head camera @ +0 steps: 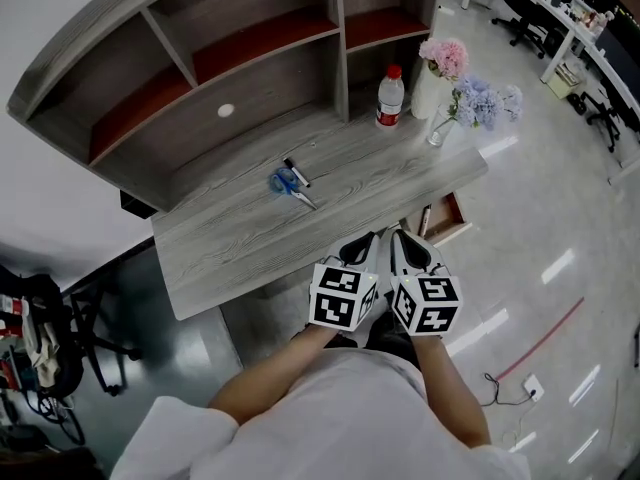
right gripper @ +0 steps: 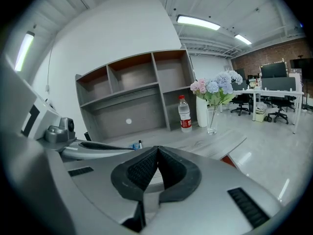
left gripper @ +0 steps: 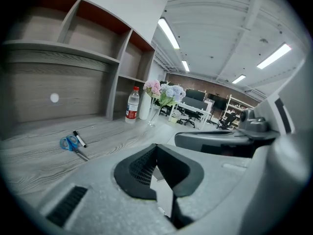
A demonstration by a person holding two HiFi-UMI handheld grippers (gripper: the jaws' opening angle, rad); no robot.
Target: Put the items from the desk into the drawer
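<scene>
Blue-handled scissors (head camera: pixel 287 184) (left gripper: pixel 71 144) lie on the grey wooden desk (head camera: pixel 250 238), with a black marker (head camera: pixel 296 172) (left gripper: pixel 79 139) just beside them. My left gripper (head camera: pixel 372 238) (left gripper: pixel 156 146) and right gripper (head camera: pixel 395 234) (right gripper: pixel 157 149) hover side by side at the desk's near edge. Both are shut, with nothing held. An open drawer (head camera: pixel 447 218) with a red-brown inside shows under the desk's right end, holding a small dark item (head camera: pixel 425 219). In the right gripper view the scissors (right gripper: pixel 133 145) peek over the left gripper's body.
A water bottle (head camera: pixel 390 97) (left gripper: pixel 131 104) (right gripper: pixel 184 114), a white vase of pink flowers (head camera: pixel 437 73) and a glass vase of blue flowers (head camera: pixel 470 105) (right gripper: pixel 213 106) stand at the desk's back right. A shelf hutch (head camera: pixel 190 58) rises behind. Office chairs (head camera: pixel 525 18) stand far off.
</scene>
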